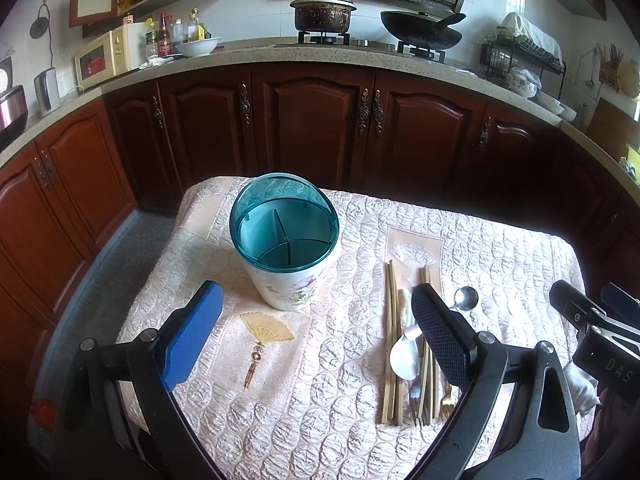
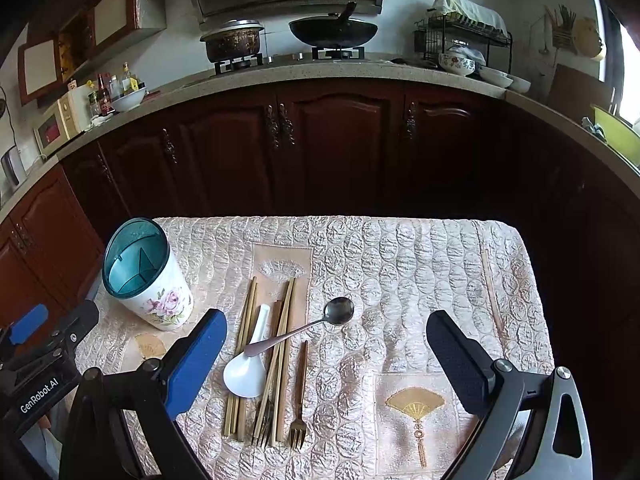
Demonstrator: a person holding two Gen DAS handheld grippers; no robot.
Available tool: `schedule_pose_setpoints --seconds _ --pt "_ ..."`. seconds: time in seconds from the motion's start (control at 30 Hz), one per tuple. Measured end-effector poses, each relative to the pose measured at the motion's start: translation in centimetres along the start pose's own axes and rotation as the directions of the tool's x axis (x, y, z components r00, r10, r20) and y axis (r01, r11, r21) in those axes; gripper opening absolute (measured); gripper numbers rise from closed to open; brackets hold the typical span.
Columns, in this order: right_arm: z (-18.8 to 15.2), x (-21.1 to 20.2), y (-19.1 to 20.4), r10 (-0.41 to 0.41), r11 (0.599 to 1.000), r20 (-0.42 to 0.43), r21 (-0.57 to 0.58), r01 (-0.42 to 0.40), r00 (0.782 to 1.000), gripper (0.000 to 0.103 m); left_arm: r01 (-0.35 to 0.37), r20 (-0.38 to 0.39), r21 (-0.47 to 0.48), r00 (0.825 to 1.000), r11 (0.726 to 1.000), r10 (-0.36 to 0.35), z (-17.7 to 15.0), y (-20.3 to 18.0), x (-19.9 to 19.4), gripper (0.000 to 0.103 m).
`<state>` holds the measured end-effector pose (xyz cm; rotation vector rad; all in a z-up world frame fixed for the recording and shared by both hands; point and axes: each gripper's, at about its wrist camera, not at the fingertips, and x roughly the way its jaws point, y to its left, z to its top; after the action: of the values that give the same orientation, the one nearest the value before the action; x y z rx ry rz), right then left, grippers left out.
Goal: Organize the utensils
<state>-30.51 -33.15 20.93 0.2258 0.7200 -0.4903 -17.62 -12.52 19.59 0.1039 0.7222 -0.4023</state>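
Observation:
A white floral utensil holder [image 1: 294, 280] with a teal divided insert stands on the quilted tablecloth [image 1: 320, 380]; it also shows in the right wrist view [image 2: 160, 296]. To its right lies a pile: wooden chopsticks [image 2: 246, 344], a white ceramic spoon [image 2: 248, 368], a metal spoon [image 2: 338, 312] and two forks [image 2: 300, 428]. My left gripper [image 1: 316, 320] is open and empty, just in front of the holder. My right gripper [image 2: 326, 344] is open and empty, above the pile.
The table's far edge faces dark wooden cabinets [image 2: 320, 148]. The counter behind holds a pot [image 1: 322, 14], a wok [image 1: 420, 32] and a dish rack [image 2: 464, 36]. The cloth right of the pile has a fan motif [image 2: 416, 404].

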Motion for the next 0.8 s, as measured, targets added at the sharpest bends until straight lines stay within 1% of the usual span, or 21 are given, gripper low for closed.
schedule_pose_setpoints --seconds 0.2,0.8 --pt "-0.01 0.15 0.17 0.003 1.0 0.001 -0.007 -0.003 1.0 0.1 0.005 -0.01 -0.001 1.0 1.0 -0.005 -0.03 0.08 0.24 0.096" --pt "0.16 0.57 -0.01 -0.002 1.0 -0.006 0.005 0.002 1.0 0.1 -0.003 -0.011 0.004 1.0 1.0 0.003 0.12 0.1 0.46 0.096"
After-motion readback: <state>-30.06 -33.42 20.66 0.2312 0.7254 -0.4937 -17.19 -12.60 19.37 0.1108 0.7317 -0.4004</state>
